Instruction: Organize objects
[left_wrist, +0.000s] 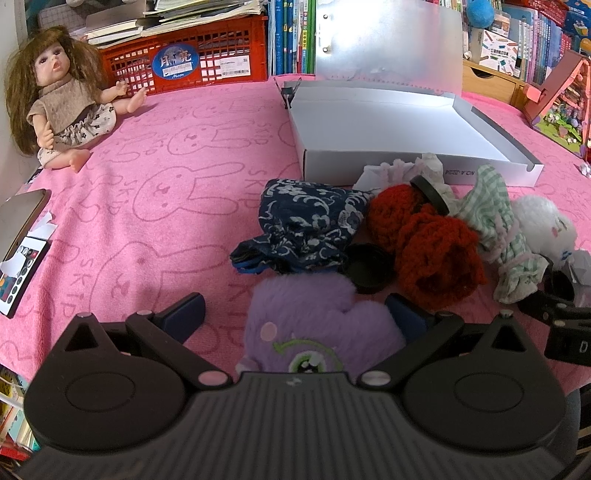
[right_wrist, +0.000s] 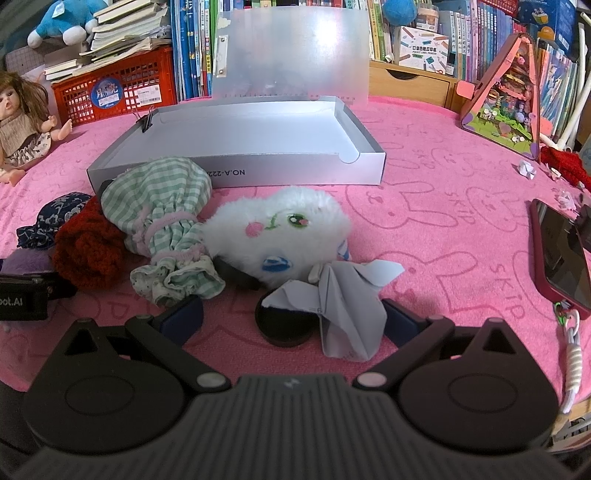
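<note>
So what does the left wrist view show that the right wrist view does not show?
Only the left wrist view: the purple plush toy between the open left gripper fingers, and a remote at the left edge.

Only the right wrist view: the red phone, the blue stuffed animal, and crumpled paper over a black lid at the open right gripper.

Both: the doll, grey box, red knit, green checked dress, white plush toy.

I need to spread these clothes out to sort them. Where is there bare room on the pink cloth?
Free: the stretch between the doll and the grey box, and the patch between the box and the phone. The box is empty too. Crowded: the pile before it, from blue floral cloth to white plush.
</note>
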